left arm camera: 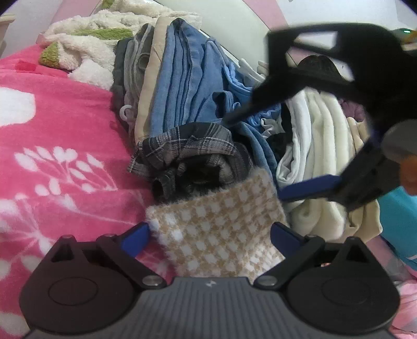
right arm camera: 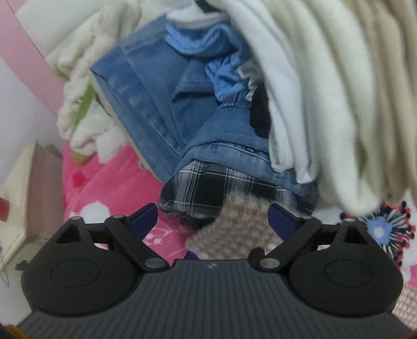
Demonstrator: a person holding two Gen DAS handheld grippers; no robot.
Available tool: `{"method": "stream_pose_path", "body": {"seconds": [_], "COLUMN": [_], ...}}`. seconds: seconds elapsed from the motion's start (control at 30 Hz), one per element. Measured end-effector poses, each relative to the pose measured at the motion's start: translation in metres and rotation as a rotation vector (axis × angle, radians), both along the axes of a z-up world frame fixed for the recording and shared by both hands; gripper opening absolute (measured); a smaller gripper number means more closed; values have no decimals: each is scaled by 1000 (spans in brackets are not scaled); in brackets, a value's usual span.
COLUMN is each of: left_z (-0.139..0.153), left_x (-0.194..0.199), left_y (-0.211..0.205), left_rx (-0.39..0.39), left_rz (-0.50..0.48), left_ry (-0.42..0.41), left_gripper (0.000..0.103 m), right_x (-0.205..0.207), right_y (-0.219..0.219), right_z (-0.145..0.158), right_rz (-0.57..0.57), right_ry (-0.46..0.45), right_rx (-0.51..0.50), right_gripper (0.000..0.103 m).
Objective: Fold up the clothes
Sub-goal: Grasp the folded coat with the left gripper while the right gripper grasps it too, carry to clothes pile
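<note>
A fuzzy tan-and-white houndstooth garment (left arm camera: 216, 229) lies on the bed, at the foot of a heap of clothes. My left gripper (left arm camera: 209, 236) is open, one finger on each side of the garment's near end. Behind it sit a crumpled black-and-white plaid piece (left arm camera: 187, 151), folded blue denim (left arm camera: 182, 78) and cream and white clothes (left arm camera: 320, 156). My right gripper (right arm camera: 213, 219) is open too, low over the houndstooth garment (right arm camera: 239, 224) and facing the plaid piece (right arm camera: 203, 187) and denim (right arm camera: 146, 91). In the left wrist view the right gripper (left arm camera: 255, 156) reaches in from the upper right over the heap.
A pink floral blanket (left arm camera: 60, 156) covers the bed to the left. A fluffy white-and-green blanket (left arm camera: 86, 44) lies at the back by the headboard (left arm camera: 234, 15). A wooden bedside cabinet (right arm camera: 39, 187) stands beyond the bed's edge. A floral-print cloth (right arm camera: 385, 229) lies at right.
</note>
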State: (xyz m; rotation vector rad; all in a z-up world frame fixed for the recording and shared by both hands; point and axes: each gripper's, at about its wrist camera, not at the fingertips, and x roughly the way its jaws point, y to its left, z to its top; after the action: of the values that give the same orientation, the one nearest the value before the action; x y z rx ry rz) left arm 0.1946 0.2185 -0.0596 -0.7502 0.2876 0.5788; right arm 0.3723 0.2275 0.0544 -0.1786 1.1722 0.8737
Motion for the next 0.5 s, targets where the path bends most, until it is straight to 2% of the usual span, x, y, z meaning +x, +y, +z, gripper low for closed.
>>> {"method": "stream_pose_path", "body": {"seconds": [0.07,0.17,0.23,0.27,0.3,0.4,0.5], "left_z": [0,-1,-2,-2,-2,1,9], "left_x": [0,-1,-3,-4,-5,-9,-14], "left_y": [0,-1,-1,0,0,1,-3], "left_rx": [1,1,-1,-3,-4,9,38], "left_rz": [5,7,14,18,22,24,11], "left_ry": [3,6,1,-3,-7,-19,-29], "left_gripper": [93,82,70,67,59,49,38], "right_x": [2,-2,-5,-6,-6,-8,-11], "right_y": [8,12,10,9,6,-2,-10], "right_z": [-8,-14,-16,-16,-16,-13,-7], "right_rz": [-6,-5,-6,-9,-14,-24,-34], "right_ry": [11,-17,-40,-51,-58,-62,-75], "right_rx": [-26,-71,-87,-90,-86,-56,-34], "right_gripper": [73,54,43,33,25,13,6]}}
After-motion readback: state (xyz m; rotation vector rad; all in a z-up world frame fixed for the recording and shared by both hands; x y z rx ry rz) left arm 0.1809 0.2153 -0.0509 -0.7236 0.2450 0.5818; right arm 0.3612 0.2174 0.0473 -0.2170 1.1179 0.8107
